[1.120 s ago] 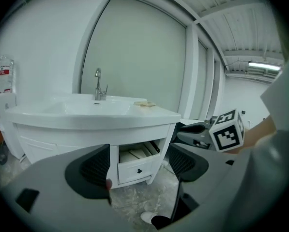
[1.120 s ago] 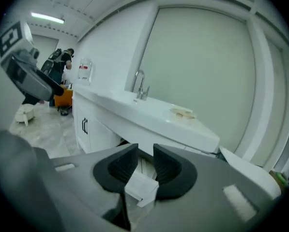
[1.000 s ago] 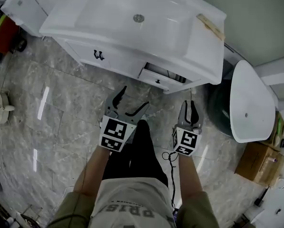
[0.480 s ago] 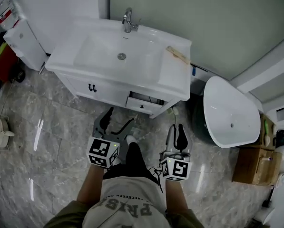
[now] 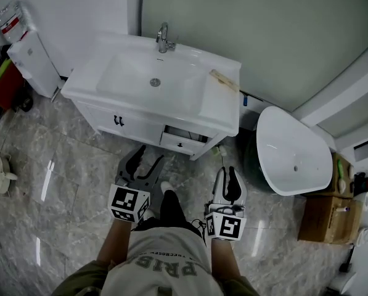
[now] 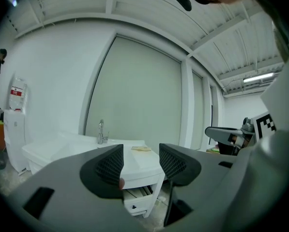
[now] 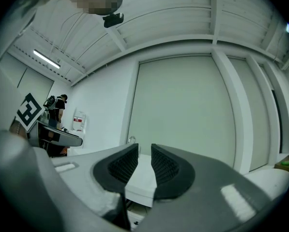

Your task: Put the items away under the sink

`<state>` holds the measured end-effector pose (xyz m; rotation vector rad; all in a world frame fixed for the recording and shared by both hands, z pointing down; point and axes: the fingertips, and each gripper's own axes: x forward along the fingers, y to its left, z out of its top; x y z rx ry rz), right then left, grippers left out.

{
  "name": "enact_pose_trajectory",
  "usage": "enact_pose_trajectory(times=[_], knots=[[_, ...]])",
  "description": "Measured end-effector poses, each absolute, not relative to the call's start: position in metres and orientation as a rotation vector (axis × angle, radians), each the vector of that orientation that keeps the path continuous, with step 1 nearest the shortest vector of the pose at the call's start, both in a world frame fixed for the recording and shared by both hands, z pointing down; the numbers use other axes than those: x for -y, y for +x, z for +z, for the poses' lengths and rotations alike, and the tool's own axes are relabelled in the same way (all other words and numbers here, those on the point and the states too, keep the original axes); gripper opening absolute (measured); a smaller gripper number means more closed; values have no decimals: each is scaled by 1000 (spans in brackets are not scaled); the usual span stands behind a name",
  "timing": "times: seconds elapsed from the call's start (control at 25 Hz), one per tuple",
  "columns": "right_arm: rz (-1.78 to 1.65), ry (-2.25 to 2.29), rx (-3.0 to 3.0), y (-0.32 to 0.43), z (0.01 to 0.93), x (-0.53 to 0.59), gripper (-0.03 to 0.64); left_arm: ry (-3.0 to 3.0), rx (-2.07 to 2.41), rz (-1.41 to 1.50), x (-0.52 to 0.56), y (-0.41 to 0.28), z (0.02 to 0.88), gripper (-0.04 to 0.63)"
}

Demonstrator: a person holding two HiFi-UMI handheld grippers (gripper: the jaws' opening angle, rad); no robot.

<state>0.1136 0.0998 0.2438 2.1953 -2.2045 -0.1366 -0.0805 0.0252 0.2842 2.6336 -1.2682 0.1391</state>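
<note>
The white sink vanity [image 5: 140, 82] stands against the wall with a chrome faucet [image 5: 163, 39]. A flat tan item [image 5: 224, 80] lies on the counter's right end. Below it a small drawer [image 5: 182, 142] is pulled partly out, and the cabinet door [image 5: 118, 121] to its left is closed. My left gripper [image 5: 150, 154] is open and empty, held above the floor short of the vanity. My right gripper [image 5: 227, 172] is shut with only a narrow slit and holds nothing. In the left gripper view the drawer [image 6: 137, 199] shows between the jaws.
A white oval fixture [image 5: 291, 153] over a dark green base stands right of the vanity. A cardboard box [image 5: 322, 217] sits further right. A white cabinet [image 5: 32, 60] and red and dark bags [image 5: 5, 82] are at the left. The floor is grey marble tile [image 5: 66, 184].
The view has pulled back from the vanity, which now looks smaller and farther away. Both grippers sit lower in the frame, their jaws unchanged.
</note>
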Motion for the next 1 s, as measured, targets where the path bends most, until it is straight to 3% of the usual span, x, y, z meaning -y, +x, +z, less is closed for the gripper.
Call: enact_pose_trajectory(times=[0.44,0.56,1.0], knots=[[-202,2179,2199,104,232,-94,34,2653,1308,142,-23,-71,272,36],[-235,2180,2192,105,227,-94,2,2652,1317,114,-23,-70,268,17],[-308,2184,2174,105,215,-94,0,2727,1285,-2,-27,-57,245,9]])
